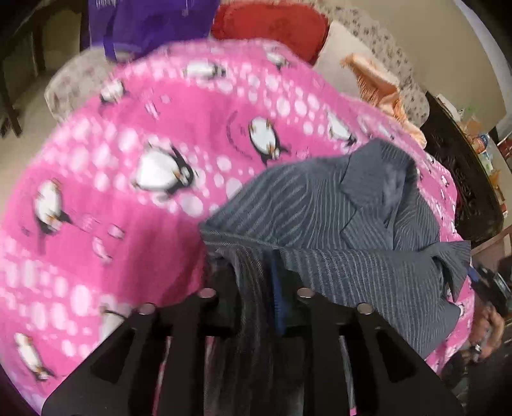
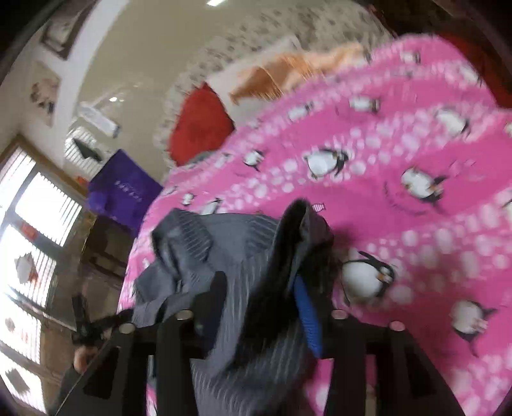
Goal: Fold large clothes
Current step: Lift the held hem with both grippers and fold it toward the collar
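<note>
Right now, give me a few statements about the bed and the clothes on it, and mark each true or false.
1. The grey striped shirt lies on a pink penguin blanket. True.
2. The shirt is neatly folded flat. False: it is rumpled, collar sticking up.
3. A red cushion sits beyond the blanket. True.
4. The blanket shows cats. False: penguins.
5. Shirt fabric runs between the fingers of the left hand-held gripper. True.

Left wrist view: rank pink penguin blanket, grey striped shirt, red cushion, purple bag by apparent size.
1. pink penguin blanket
2. grey striped shirt
3. red cushion and purple bag: alike, both cropped and farther away, so unranked.
</note>
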